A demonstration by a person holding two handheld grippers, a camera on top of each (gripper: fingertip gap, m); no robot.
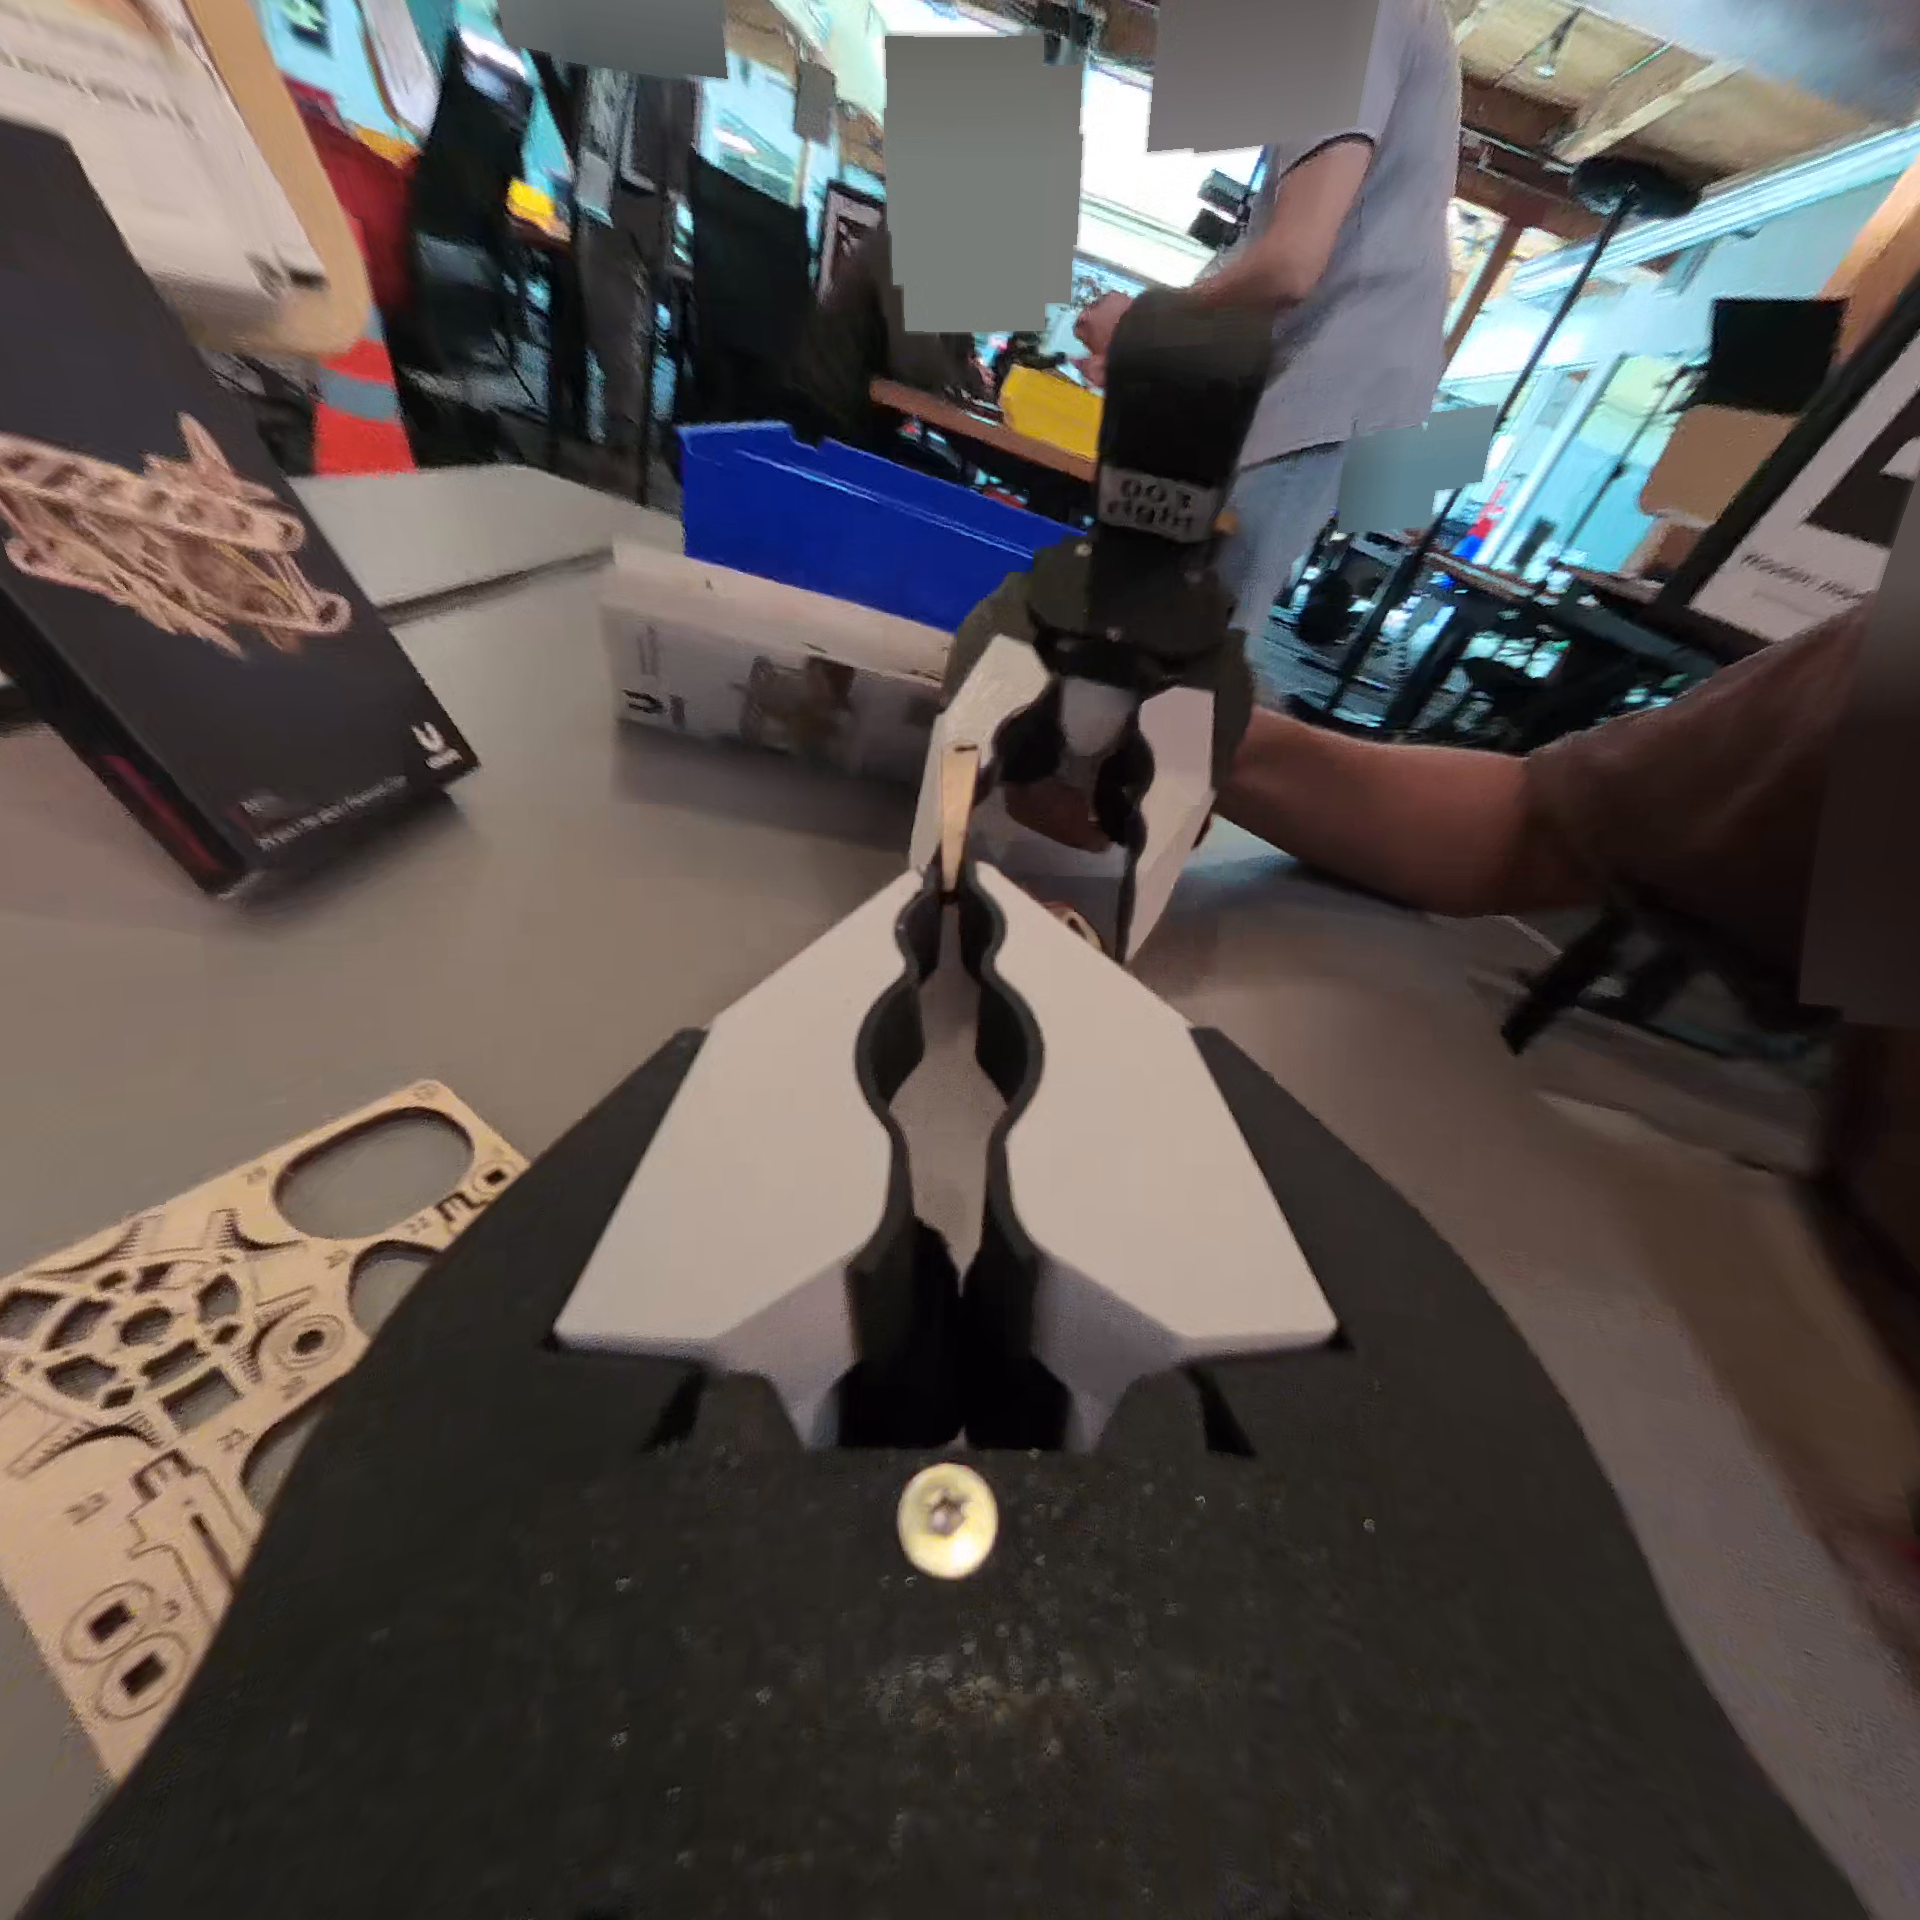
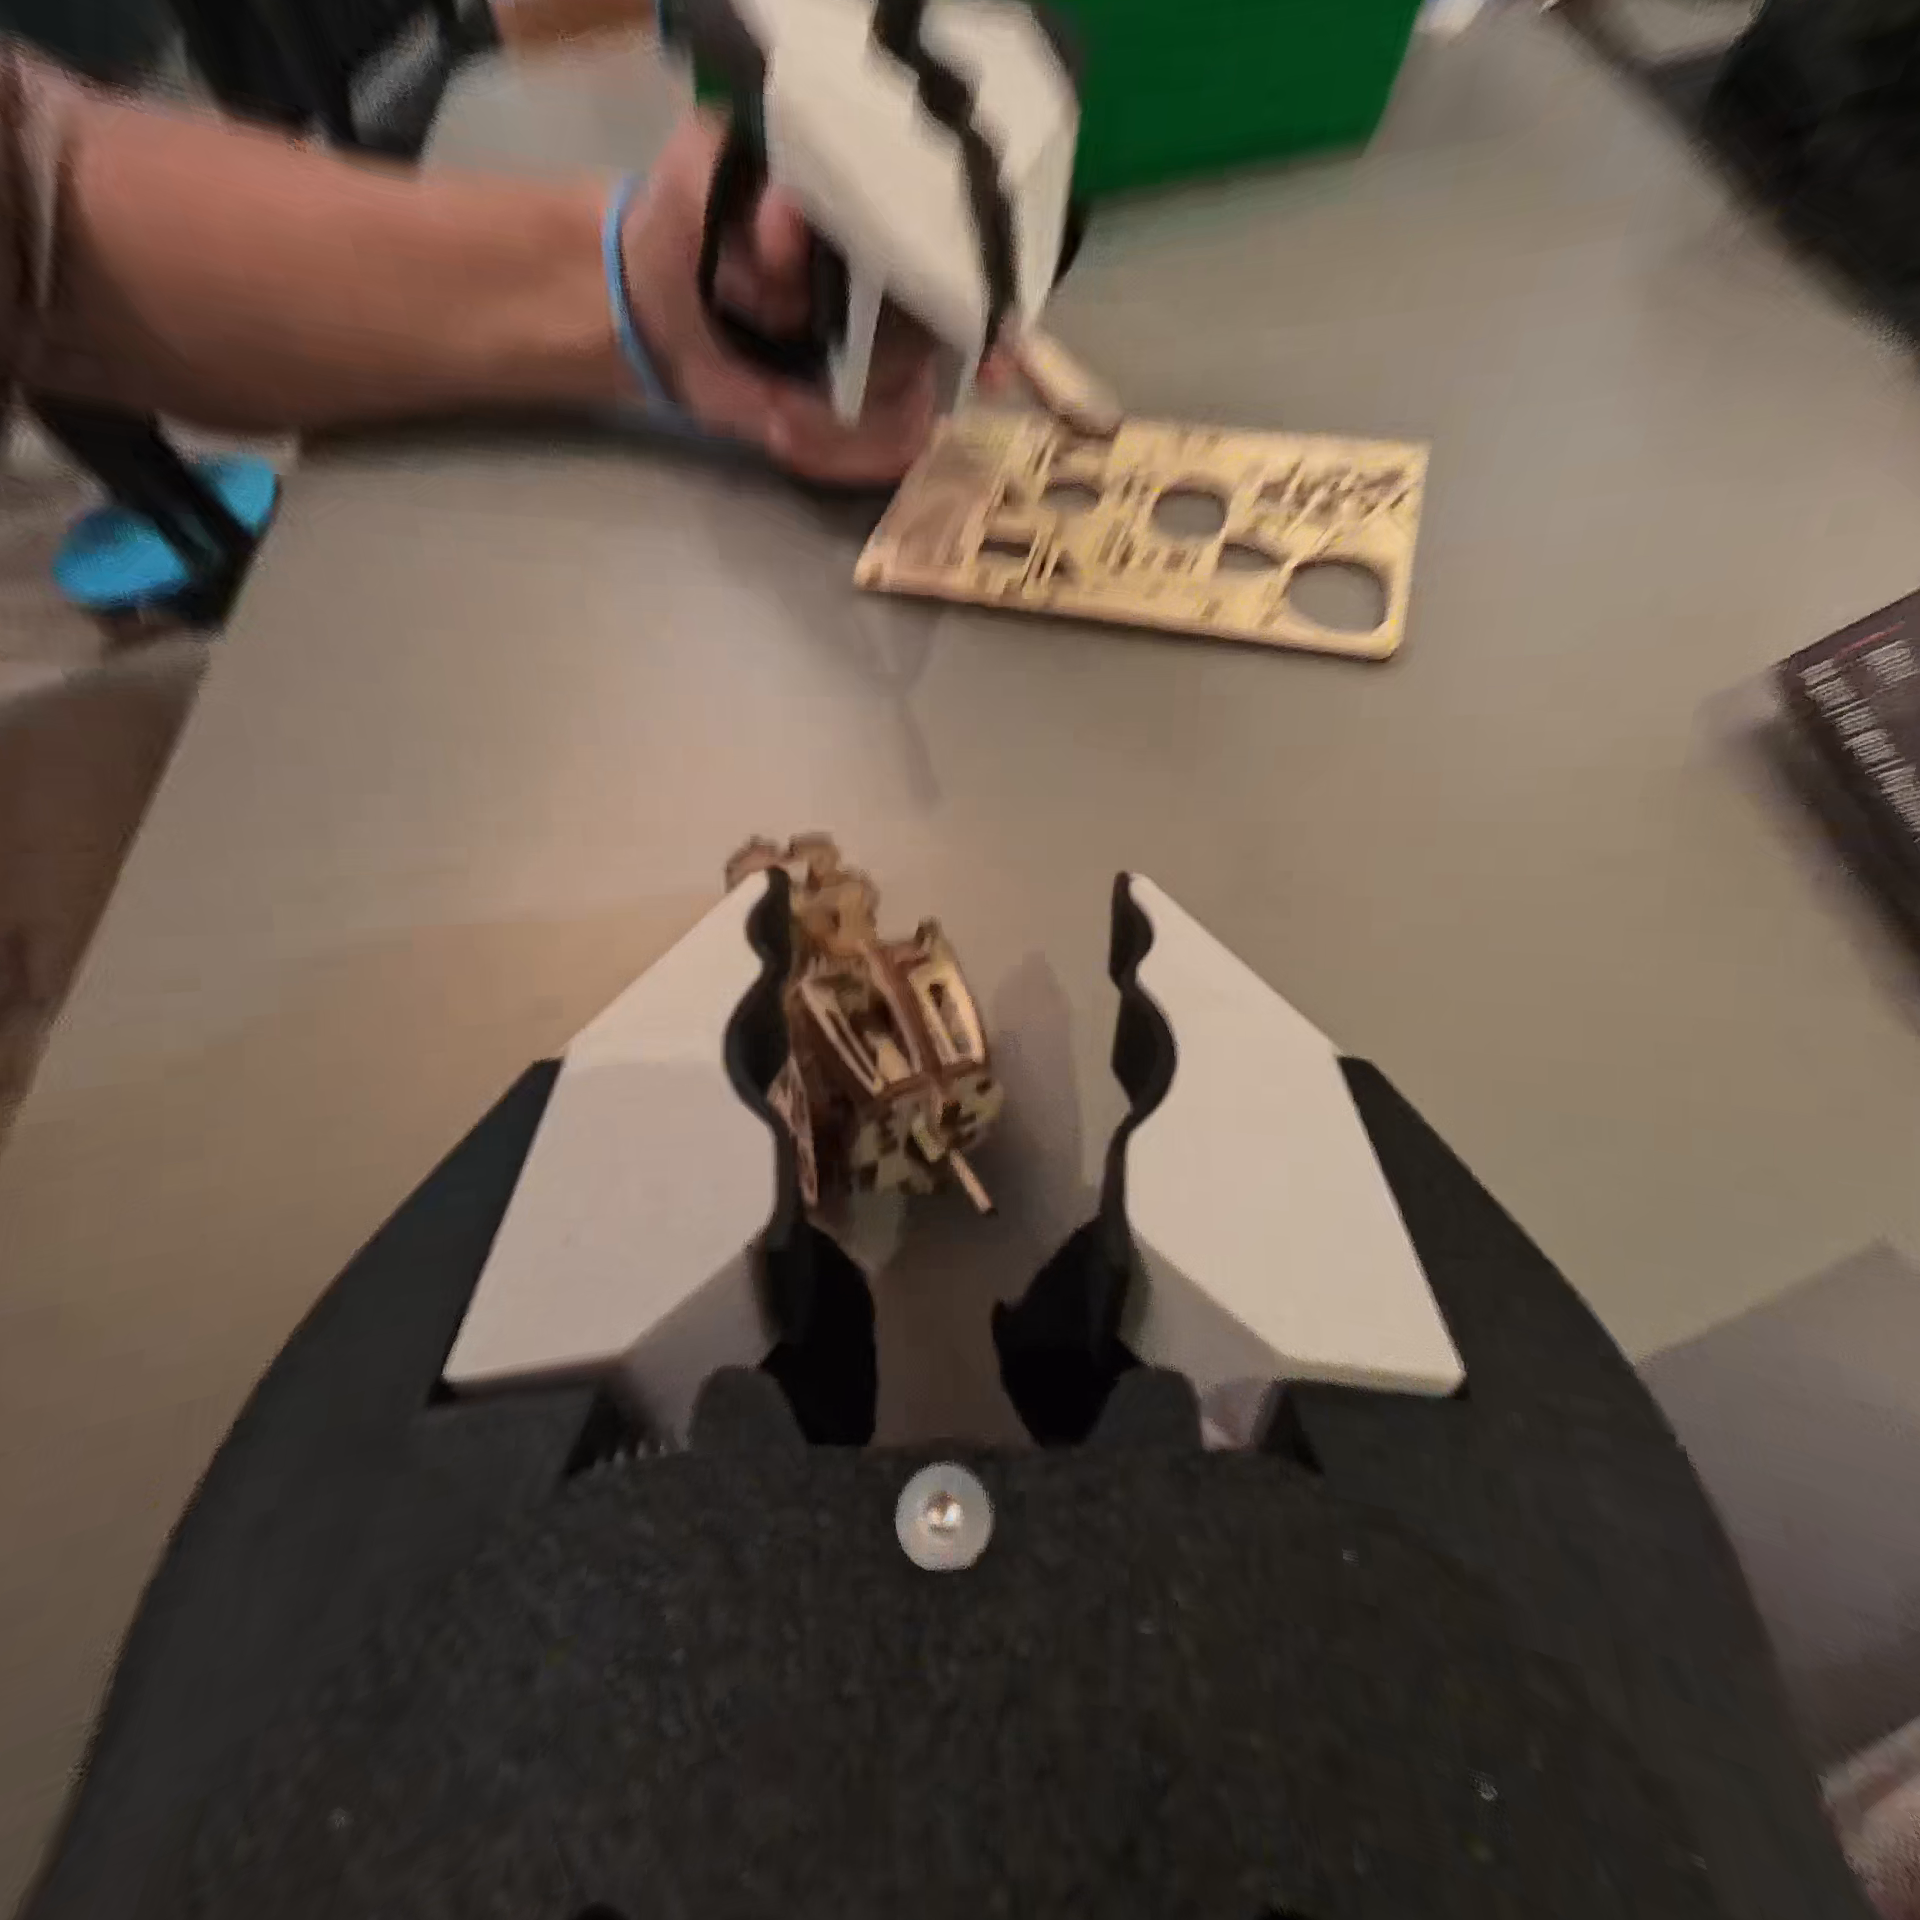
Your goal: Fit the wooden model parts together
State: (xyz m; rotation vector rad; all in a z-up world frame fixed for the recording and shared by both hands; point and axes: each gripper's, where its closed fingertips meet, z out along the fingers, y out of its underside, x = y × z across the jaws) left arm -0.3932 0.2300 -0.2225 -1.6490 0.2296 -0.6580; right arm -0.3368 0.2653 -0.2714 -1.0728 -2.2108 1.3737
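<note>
The left gripper (image 1: 951, 883), frame centre, pinches a thin wooden piece (image 1: 958, 821). The right gripper (image 2: 940, 894) is spread around a small wooden model (image 2: 883, 1049), touching its left finger, above the grey surface (image 2: 520, 779).

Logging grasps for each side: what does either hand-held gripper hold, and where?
Left hand-held gripper pinches a thin wooden piece by its lower end. Right hand-held gripper is open; the model sits against its left finger, ungripped.

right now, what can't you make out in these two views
- Right wrist view: motion blur smears the left claw and its small wooden part; shape unclear.
- Right wrist view: whether the wooden model rests on the table, unclear.
- Left wrist view: parts sheet cut off by the left edge.
</note>
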